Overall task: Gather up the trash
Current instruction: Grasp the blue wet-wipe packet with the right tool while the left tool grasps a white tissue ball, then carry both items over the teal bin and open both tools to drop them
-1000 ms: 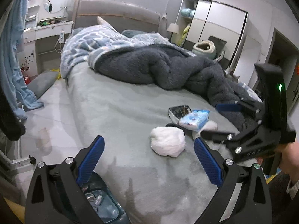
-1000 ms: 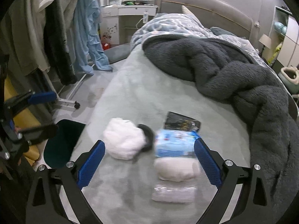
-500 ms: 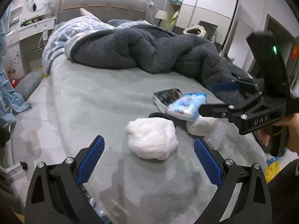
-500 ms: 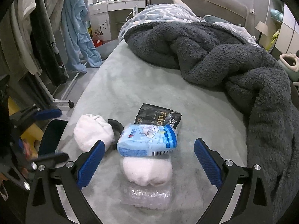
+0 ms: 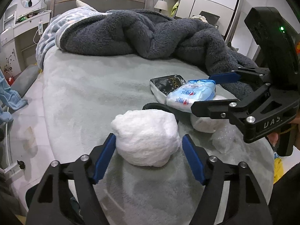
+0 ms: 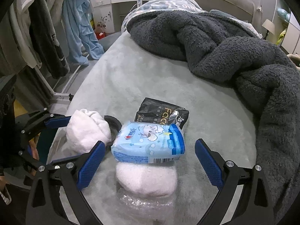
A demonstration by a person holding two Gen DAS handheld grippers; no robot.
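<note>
Trash is seen scattered near the foot of a bed (image 5: 90,93) covered by a grey-green fleece sheet. From the left wrist view, the left tongs (image 5: 148,153) are lowered around a crumpled white wad (image 5: 147,137); the wad sits between the two blue pads (image 5: 104,157), and the jaws are closing on it, with the left pad at its edge and a sliver of gap visible by the right pad. No firm grip can be confirmed.

Just beyond the wad, a blue tissue pack (image 6: 150,144) is seen lying on a second white wad (image 6: 147,180), with a black foil packet (image 6: 162,115) touching its far side. A sheet of clear bubble wrap (image 6: 142,203) lies at the near edge. A black curved object (image 6: 114,123) is partly hidden between the first wad and the tissue pack.

From the right wrist view, the right tongs (image 6: 148,165) are held wide apart above the tissue pack and second wad, touching neither. A dark grey fleece blanket (image 6: 215,43) is heaped across the head and far side of the bed.
</note>
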